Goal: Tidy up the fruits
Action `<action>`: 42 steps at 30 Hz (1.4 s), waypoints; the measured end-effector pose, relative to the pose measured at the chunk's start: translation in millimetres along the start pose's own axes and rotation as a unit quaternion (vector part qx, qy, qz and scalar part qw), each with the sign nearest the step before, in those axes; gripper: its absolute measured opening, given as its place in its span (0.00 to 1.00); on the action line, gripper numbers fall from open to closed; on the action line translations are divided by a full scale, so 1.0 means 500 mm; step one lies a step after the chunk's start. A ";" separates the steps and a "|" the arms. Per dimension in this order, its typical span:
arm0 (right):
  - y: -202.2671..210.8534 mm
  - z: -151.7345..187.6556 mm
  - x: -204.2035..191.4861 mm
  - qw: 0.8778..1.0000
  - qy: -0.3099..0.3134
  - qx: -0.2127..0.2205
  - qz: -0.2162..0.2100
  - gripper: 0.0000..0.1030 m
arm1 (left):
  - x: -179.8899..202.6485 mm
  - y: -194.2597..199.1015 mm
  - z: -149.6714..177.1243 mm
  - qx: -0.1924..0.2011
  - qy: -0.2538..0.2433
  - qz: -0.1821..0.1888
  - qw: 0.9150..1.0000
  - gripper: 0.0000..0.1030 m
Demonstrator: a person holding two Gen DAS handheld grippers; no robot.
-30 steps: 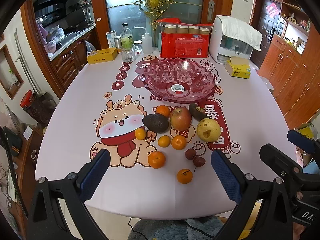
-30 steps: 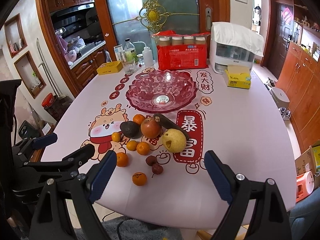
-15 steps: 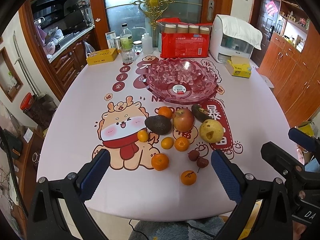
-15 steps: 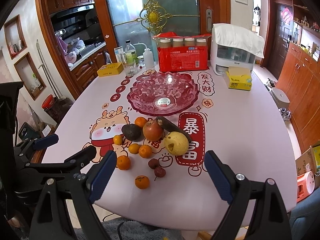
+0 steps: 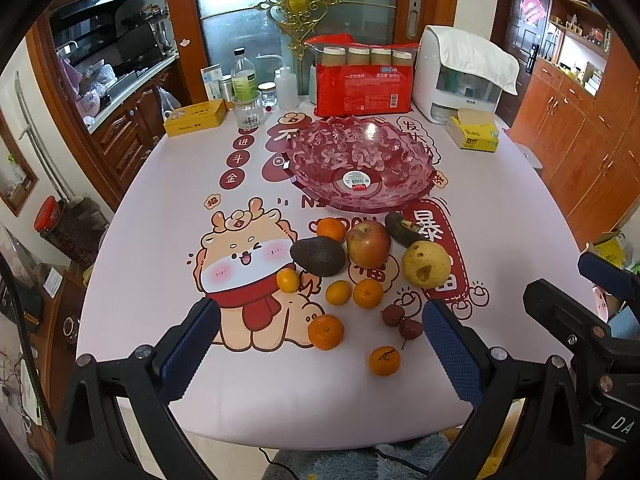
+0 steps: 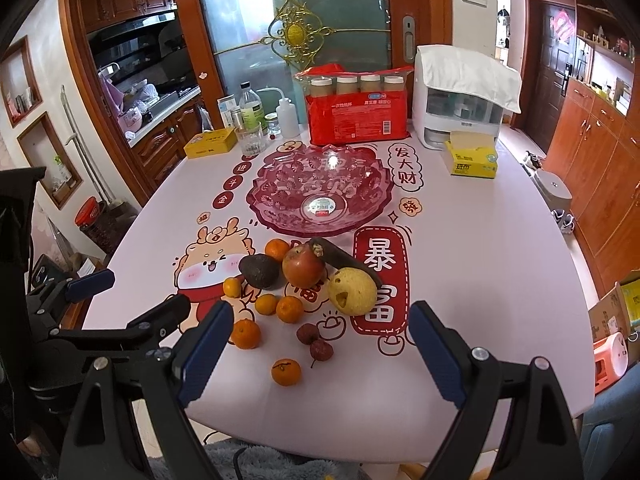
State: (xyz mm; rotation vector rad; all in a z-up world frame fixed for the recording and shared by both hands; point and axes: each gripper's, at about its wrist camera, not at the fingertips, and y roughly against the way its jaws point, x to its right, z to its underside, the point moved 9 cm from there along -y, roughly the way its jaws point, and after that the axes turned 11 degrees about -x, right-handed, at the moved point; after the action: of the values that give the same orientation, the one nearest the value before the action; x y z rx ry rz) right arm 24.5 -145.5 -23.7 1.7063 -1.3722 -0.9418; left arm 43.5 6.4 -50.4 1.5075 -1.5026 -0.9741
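A pink glass bowl [image 5: 362, 166] [image 6: 320, 196] sits empty at the table's middle. In front of it lie a red apple [image 5: 368, 243] [image 6: 303, 266], a yellow pear [image 5: 426, 264] [image 6: 352, 291], a dark avocado [image 5: 318, 256] [image 6: 260, 271], a blackened banana [image 5: 404, 229] [image 6: 344, 258], several small tangerines such as the nearest one [image 5: 384, 361] [image 6: 286, 372], and two lychees [image 5: 402, 322] [image 6: 314, 342]. My left gripper [image 5: 318, 352] hangs open above the near table edge, empty. My right gripper [image 6: 320, 352] is open too, empty, over the nearest tangerine.
At the back stand a red pack of bottles [image 5: 362, 82], a white appliance under a cloth [image 5: 460, 76], a yellow tissue box [image 5: 472, 134], a yellow tin [image 5: 196, 118], a glass [image 5: 248, 110] and bottles. Wooden cabinets [image 6: 600, 168] line the right side.
Both grippers have drifted slightly back and up from the table, so the fruits sit a little lower in each view. Both stay open and no fruit has moved.
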 end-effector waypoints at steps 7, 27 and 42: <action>-0.009 -0.001 -0.011 1.000 -0.007 -0.004 0.008 0.87 | -0.010 -0.015 -0.005 -0.006 -0.011 0.006 1.000 0.97; -0.108 0.044 -0.009 0.996 -0.062 -0.055 0.023 0.79 | -0.024 -0.142 0.015 -0.075 -0.059 0.031 0.995 0.97; -0.264 0.136 -0.017 0.987 -0.105 -0.118 -0.007 0.64 | -0.050 -0.306 0.059 -0.113 -0.119 0.060 0.985 0.94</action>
State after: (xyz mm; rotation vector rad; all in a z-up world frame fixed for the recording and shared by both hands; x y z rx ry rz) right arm 21.3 -123.6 -170.9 1.4730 -1.3231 -1.2676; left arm 78.1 30.6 -202.4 1.1594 -1.5682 -1.2391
